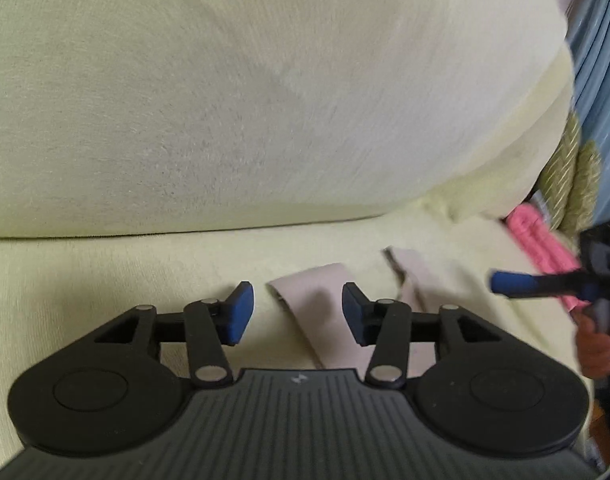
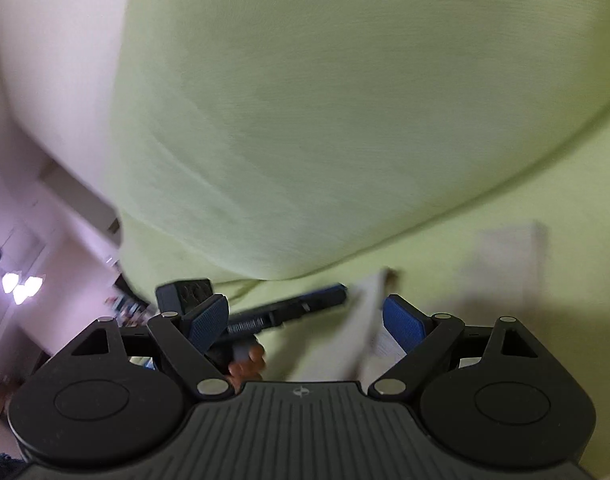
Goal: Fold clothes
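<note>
Both grippers' jaws gape empty over a beige garment [image 1: 317, 312] on a pale-green sofa [image 1: 105, 264].

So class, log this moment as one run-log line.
left gripper: open | right gripper: open | beige cloth: on sofa seat, ungrasped

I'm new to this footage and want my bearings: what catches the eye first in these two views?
A pale yellow-green sofa fills both views, its back cushion looming over the seat. On the seat lies a beige cloth, right before the open left gripper; the right gripper is open too, over the same cloth. At the far right of the left view, a pink cloth sits against the sofa's end.
</note>
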`<act>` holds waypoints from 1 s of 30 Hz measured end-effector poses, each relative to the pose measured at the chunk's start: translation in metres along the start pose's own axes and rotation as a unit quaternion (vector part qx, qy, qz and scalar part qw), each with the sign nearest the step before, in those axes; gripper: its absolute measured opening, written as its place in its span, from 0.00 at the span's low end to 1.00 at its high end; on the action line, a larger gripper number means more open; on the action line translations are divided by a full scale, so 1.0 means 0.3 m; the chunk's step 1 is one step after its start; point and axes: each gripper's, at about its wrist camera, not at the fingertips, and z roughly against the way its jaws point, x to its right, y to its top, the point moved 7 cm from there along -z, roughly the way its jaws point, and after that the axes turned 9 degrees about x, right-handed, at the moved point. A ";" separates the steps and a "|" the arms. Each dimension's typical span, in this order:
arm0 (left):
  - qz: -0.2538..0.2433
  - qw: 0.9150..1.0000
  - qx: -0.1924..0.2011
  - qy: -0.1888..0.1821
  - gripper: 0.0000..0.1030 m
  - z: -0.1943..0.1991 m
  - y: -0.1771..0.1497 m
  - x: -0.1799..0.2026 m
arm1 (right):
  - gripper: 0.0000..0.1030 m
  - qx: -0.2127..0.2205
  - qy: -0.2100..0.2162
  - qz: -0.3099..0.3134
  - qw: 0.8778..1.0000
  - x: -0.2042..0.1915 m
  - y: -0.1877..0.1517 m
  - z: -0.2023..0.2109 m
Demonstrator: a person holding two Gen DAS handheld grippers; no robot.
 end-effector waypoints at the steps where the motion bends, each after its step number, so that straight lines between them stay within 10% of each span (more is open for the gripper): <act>1: -0.013 1.000 -0.006 0.009 0.42 -0.017 -0.004 0.006 | 0.85 0.004 -0.011 -0.005 1.000 0.021 -0.020 0.021; 6: -0.136 0.989 -0.014 0.051 0.35 -0.063 -0.028 0.103 | 0.85 0.019 -0.073 -0.009 0.997 0.110 -0.101 0.127; 8: -0.180 0.981 -0.011 0.071 0.05 -0.060 -0.027 0.128 | 0.84 0.027 -0.091 -0.014 0.995 0.141 -0.119 0.166; 18: -0.311 0.934 0.011 0.177 0.06 0.062 0.061 0.124 | 0.83 0.031 -0.173 0.102 0.979 0.145 -0.102 0.140; 20: -0.327 0.920 -0.026 0.214 0.09 0.043 0.023 0.080 | 0.83 0.027 -0.186 0.116 0.975 0.151 -0.109 0.120; 23: -0.411 0.871 -0.025 0.269 0.16 0.041 -0.028 0.072 | 0.83 0.023 -0.197 0.133 0.971 0.144 -0.131 0.112; 25: -0.398 0.875 -0.025 0.274 0.24 0.068 -0.011 0.075 | 0.83 0.021 -0.201 0.147 0.968 0.134 -0.143 0.111; 30: -0.170 0.961 -0.006 0.219 0.33 0.305 0.057 0.007 | 0.83 0.029 -0.204 0.145 0.968 0.107 -0.150 0.158</act>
